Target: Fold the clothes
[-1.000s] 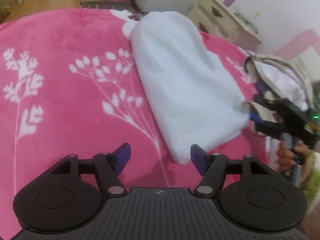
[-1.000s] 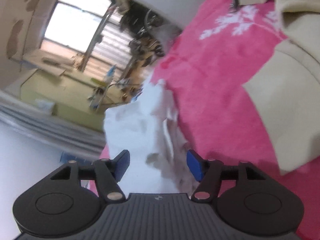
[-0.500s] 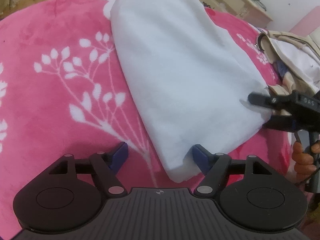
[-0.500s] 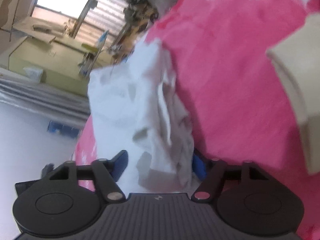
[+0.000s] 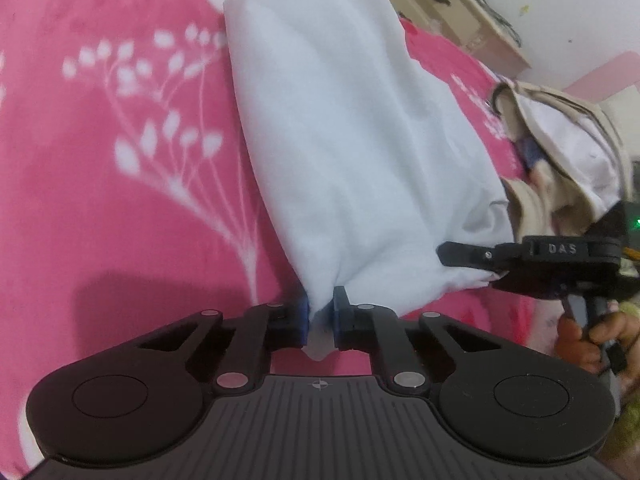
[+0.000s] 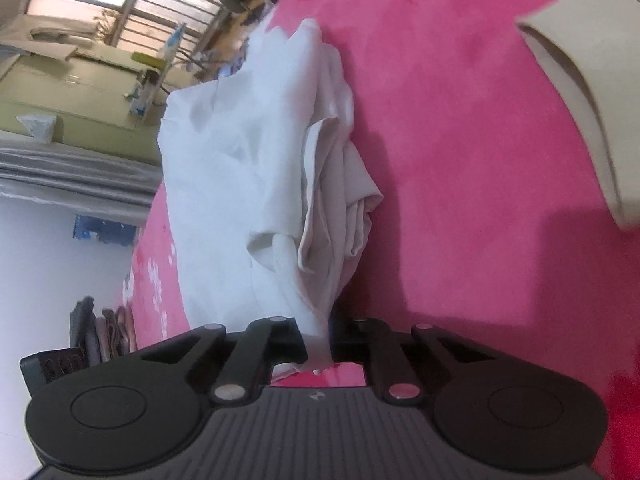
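A white garment (image 5: pixel 352 140) lies folded lengthwise on a pink blanket with white leaf print (image 5: pixel 120 168). My left gripper (image 5: pixel 321 316) is shut on the garment's near corner. My right gripper (image 5: pixel 476 266) shows at the right in the left wrist view, shut on the garment's other near corner. In the right wrist view the right gripper (image 6: pixel 320 340) pinches the white garment (image 6: pixel 248 184), whose layers bunch up just ahead of the fingers.
A pile of beige and white clothes (image 5: pixel 560 152) lies at the right of the blanket. A beige garment (image 6: pixel 592 92) lies at the right in the right wrist view. A cream dresser (image 5: pixel 460 20) stands behind the bed.
Both grippers moved onto the garment's near corners and went from open to shut on the cloth.
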The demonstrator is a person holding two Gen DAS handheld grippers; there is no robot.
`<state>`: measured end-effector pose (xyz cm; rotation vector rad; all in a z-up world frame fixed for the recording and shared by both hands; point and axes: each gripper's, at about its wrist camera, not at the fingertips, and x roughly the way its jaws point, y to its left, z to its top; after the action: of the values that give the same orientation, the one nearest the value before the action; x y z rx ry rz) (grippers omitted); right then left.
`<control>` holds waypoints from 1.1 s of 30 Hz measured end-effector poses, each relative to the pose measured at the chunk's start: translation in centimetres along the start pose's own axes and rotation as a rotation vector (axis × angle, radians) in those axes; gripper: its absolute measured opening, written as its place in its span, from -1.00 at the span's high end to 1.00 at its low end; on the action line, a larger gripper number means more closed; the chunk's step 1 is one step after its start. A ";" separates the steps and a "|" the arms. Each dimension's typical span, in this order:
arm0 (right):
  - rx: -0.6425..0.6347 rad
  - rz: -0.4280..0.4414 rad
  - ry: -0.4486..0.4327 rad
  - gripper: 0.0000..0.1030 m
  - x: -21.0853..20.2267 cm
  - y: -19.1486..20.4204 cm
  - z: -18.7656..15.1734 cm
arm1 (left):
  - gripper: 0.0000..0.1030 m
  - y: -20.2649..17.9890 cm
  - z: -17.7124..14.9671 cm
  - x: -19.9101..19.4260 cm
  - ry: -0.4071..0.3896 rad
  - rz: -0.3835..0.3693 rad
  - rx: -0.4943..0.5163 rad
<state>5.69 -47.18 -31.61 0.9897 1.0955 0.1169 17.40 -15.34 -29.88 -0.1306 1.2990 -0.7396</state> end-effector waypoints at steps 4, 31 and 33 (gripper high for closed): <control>0.020 -0.040 0.072 0.84 -1.2 0.4 -2.4 | 0.82 0.4 -3.1 -1.4 0.075 -0.063 -0.004; -0.631 -0.236 -0.116 0.20 -4.4 12.3 -8.5 | 0.14 -6.0 -9.3 -4.7 -0.030 -0.027 0.480; -0.612 -0.209 -0.096 0.28 -2.2 11.6 -8.2 | 0.15 -5.8 -10.1 -2.7 0.047 -0.022 0.465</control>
<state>2.45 -36.52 -22.53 0.3283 0.9816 0.2169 5.63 -15.16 -27.82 0.2487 1.1400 -1.0490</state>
